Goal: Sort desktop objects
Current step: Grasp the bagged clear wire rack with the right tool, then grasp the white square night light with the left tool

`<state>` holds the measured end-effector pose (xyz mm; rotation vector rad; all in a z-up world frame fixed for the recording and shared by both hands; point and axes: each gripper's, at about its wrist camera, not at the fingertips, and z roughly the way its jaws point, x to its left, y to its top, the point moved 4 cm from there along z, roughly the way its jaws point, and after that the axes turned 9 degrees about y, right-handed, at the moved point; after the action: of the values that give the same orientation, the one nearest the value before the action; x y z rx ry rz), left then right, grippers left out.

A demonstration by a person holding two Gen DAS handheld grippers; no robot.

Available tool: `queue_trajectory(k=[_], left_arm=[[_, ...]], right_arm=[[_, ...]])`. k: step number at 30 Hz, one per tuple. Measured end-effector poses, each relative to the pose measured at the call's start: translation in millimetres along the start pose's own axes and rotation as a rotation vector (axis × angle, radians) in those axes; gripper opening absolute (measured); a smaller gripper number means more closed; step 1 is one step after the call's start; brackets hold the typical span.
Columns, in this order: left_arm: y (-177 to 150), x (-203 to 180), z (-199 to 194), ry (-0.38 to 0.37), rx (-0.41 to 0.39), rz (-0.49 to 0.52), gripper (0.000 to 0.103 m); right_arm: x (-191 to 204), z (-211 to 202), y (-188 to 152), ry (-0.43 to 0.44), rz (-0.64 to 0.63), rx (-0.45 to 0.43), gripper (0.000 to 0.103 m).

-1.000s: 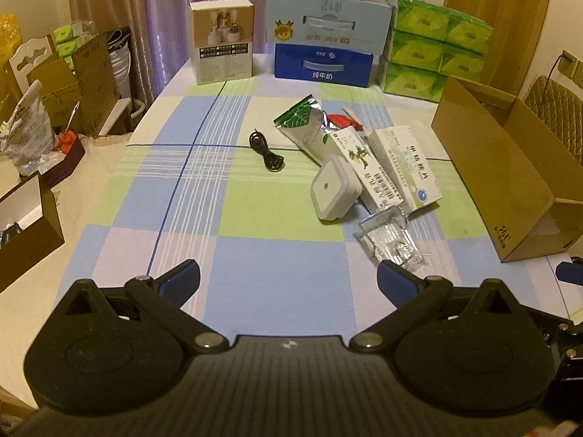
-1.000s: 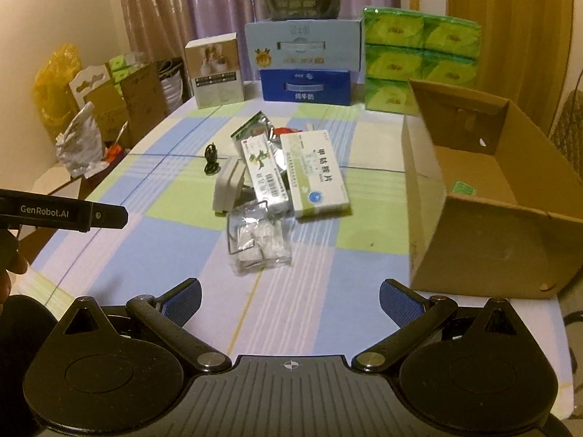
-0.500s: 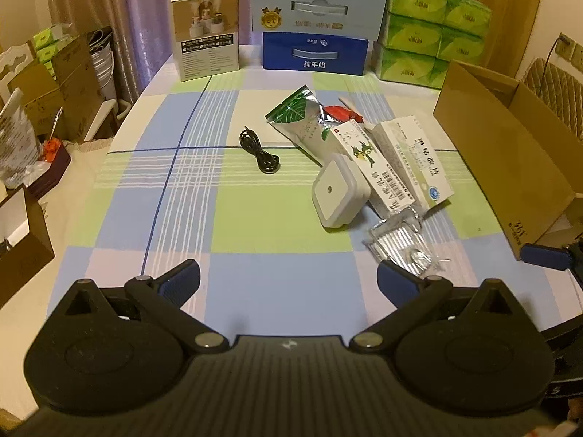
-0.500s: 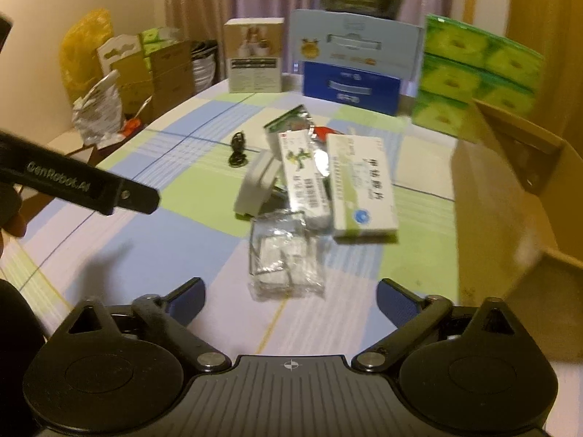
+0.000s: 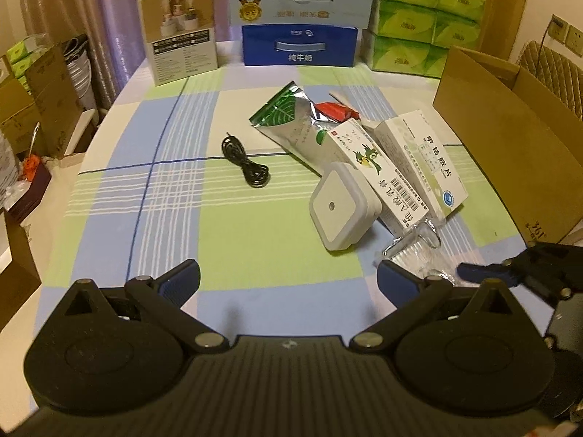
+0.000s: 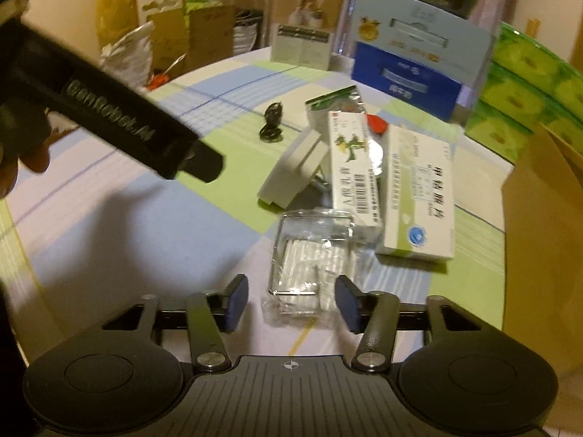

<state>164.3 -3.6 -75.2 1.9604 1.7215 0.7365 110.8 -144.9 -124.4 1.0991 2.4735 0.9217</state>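
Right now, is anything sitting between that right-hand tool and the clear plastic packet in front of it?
Nothing visible. The right tool is open, with the clear plastic packet lying on the tablecloth right ahead, its near edge reaching between the fingers. The medicine boxes lie beyond it.

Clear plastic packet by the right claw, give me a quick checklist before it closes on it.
1. Right claw open: ok.
2. Clear plastic packet between the claw's fingers: ok, the near end lies in the gap.
3. Packet free of neighbours: not ok, its far end touches the green-print medicine box.
4. Left claw out of the way: ok, open, holding nothing.
5. Cardboard box open to receive: ok.
6. Fingers low enough to pinch the packet: cannot tell.
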Motion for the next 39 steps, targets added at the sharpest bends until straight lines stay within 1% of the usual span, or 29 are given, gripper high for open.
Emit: queue_trajectory(k=[4, 6, 8, 11, 14, 21, 25, 27, 29, 30, 31, 33, 34, 35, 37, 39], left_arm=[[3.2, -3.2, 9.0, -0.009, 0.003, 0.010, 0.102], [4.3, -4.2, 13.0, -0.009, 0.006, 0.012, 0.101], [5.1, -6.0, 16.8, -0.009, 0.008, 0.017, 0.101], [6.2, -9.0, 21.2, -0.008, 0.009, 0.026, 0.101], [7.3, -12.4, 24.2, -0.012, 0.003, 0.026, 0.101], [10.9, -27.1, 32.7, -0.041, -0.009, 0.032, 0.099], [17.9, -39.5, 42.8, -0.061, -0.030, 0.039, 0.093], [22.5, -44.6, 48.4, -0.056, -0.044, 0.048, 0.089], [27.3, -48.9, 53.8, -0.064, -0.057, 0.053, 0.080], [29.3, -51.2, 57.3, -0.062, -0.057, 0.058, 0.077], [30.5, -53.1, 60.3, -0.056, -0.058, 0.068, 0.071], [32.0, -56.8, 65.7, -0.050, -0.056, 0.089, 0.057], [31.5, -58.8, 67.1, -0.051, -0.052, 0.101, 0.039], [30.2, -60.1, 66.6, -0.046, -0.048, 0.109, 0.032], [25.8, -61.7, 60.8, -0.032, -0.048, 0.125, 0.029], [18.3, -62.2, 50.4, -0.041, -0.039, 0.140, 0.026]], right_arm=[[1.2, 13.9, -1.5, -0.019, -0.048, 0.020, 0.045], [-1.3, 19.8, -2.5, -0.018, -0.045, 0.025, 0.041], [-4.6, 20.5, -2.1, -0.018, -0.032, 0.022, 0.033], [-7.7, 16.7, -2.3, -0.014, -0.020, 0.017, 0.029], [-12.1, 7.8, -5.5, -0.021, 0.004, 0.014, 0.028], [-34.6, -19.5, -21.9, -0.097, 0.123, -0.010, 0.028], [-44.4, -23.7, -24.8, -0.114, 0.162, -0.010, 0.028], [-46.9, -25.6, -26.4, -0.115, 0.171, -0.013, 0.028], [-47.4, -26.5, -28.3, -0.118, 0.178, -0.014, 0.028], [-48.0, -26.1, -28.7, -0.119, 0.181, -0.014, 0.028], [-48.6, -25.5, -29.2, -0.121, 0.185, -0.013, 0.028], [-48.7, -25.8, -29.0, -0.123, 0.187, -0.016, 0.028], [-48.6, -25.5, -29.1, -0.121, 0.188, -0.016, 0.028], [-48.7, -26.2, -29.2, -0.119, 0.191, -0.017, 0.028], [-49.6, -28.1, -29.1, -0.117, 0.201, -0.020, 0.028], [-49.5, -31.6, -29.1, -0.117, 0.205, -0.024, 0.028]])
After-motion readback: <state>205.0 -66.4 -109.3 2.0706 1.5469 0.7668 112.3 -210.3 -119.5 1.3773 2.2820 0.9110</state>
